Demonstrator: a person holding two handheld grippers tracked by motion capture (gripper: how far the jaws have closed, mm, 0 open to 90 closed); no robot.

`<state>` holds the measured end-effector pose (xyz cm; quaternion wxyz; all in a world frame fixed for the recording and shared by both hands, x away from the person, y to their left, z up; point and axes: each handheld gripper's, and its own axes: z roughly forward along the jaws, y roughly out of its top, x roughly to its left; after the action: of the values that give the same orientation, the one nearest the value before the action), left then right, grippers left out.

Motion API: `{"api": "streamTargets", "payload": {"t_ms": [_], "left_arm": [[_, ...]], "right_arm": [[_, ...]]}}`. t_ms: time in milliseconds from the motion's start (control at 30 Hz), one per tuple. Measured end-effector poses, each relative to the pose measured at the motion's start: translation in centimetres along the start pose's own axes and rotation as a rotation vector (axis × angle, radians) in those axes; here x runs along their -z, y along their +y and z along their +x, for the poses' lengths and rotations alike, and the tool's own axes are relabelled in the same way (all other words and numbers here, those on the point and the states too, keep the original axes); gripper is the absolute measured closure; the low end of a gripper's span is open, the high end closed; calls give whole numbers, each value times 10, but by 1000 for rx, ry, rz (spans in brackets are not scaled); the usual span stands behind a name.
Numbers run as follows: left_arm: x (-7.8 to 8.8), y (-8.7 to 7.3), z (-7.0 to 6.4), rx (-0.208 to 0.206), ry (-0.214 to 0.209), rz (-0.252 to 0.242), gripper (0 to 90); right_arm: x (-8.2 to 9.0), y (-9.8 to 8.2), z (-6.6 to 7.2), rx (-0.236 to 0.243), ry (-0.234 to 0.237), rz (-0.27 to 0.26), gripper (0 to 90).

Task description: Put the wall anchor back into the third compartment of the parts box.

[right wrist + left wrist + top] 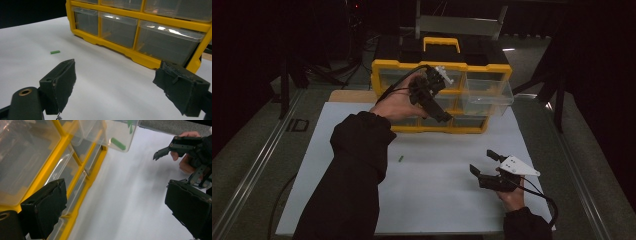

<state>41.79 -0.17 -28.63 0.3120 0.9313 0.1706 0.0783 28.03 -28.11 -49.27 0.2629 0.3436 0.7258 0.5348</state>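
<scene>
Drawer cabinet [384, 80], yellow frame, clear drawers, at 12 o'clock on white sheet [437, 200]; one drawer [487, 97] at its upper right pulled out, green pieces visible inside from left gripper view. Left gripper [432, 95] raised against cabinet front, jaws spread wide, holding nothing. Right gripper [484, 165] at 4 o'clock on sheet, jaws wide apart, empty, well apart from cabinet. Small green piece [401, 159] loose on sheet near centre, toward 9 o'clock of right gripper.
</scene>
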Motion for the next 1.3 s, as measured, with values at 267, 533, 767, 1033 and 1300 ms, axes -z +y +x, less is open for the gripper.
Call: {"api": "streamTargets", "payload": {"t_ms": [267, 533, 767, 1033, 1300], "left_arm": [[-4, -15, 4, 26, 9, 15, 49], [-8, -27, 6, 47, 16, 20, 49], [-13, -36, 7, 54, 20, 40, 54], [-21, -49, 7, 67, 23, 55, 54], [-29, -60, 7, 74, 22, 73, 53]], "right_arm": [[0, 0, 0, 0, 0, 1, 151], [0, 0, 0, 1, 0, 0, 151], [-1, 0, 0, 3, 1, 0, 152], [-1, 0, 1, 2, 1, 2, 151], [-1, 0, 1, 6, 3, 4, 151]]}}
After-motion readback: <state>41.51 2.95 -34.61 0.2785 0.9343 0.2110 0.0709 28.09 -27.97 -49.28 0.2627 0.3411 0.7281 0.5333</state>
